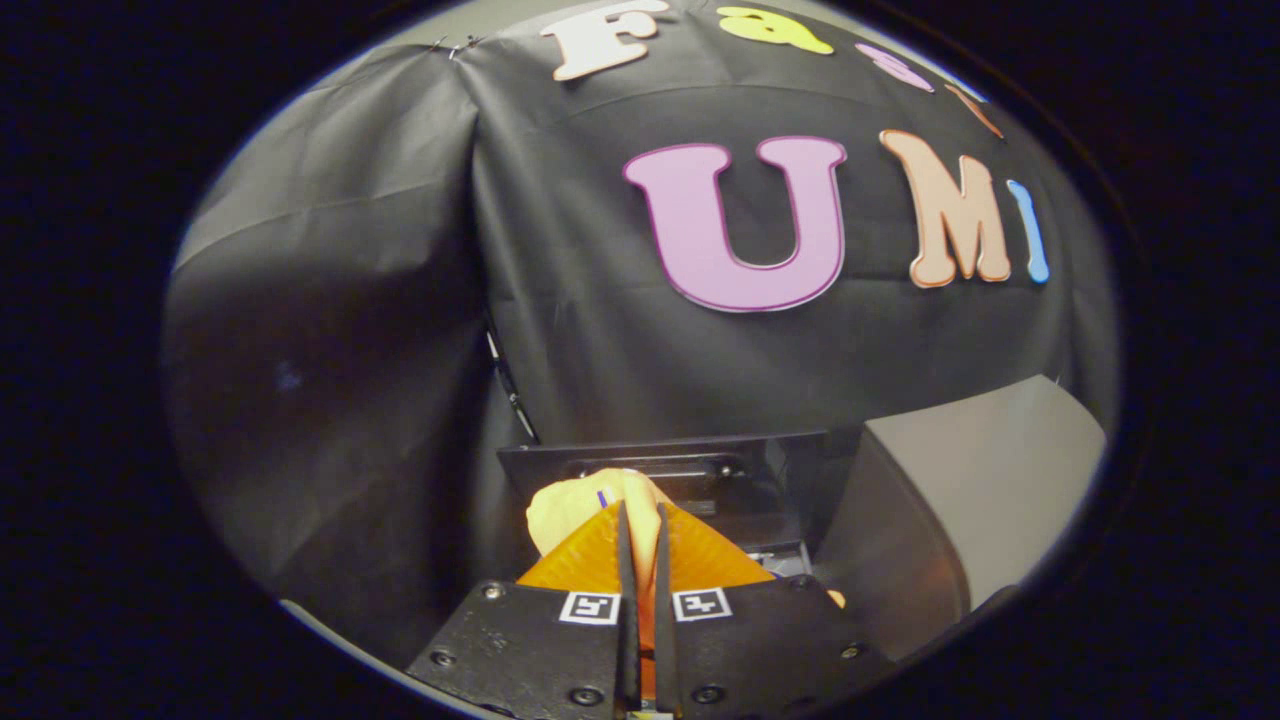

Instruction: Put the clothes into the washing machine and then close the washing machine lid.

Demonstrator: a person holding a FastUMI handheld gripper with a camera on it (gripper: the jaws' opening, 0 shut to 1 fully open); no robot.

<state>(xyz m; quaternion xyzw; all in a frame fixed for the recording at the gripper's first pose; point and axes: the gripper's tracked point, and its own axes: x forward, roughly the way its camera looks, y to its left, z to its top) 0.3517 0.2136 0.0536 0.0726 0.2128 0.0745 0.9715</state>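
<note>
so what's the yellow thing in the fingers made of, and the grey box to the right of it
Yellow garment: looks like soft matte fabric, going by its rounded, bunched folds; the weave can't be made out. The gripper has both fingers pressed on it.

Grey washing machine: probably smooth moulded plastic with a dull, even sheen and rounded edges; painted metal can't be ruled out.

A staged recording booth rather than a real home, black cloth wall (400,300) draped in creases behind, a small toy-sized washing machine (960,500) standing as a prop, square tracking markers (588,607) on the hand-held gripper (640,530), its fingers pinched on pale clothes (570,505).
</note>
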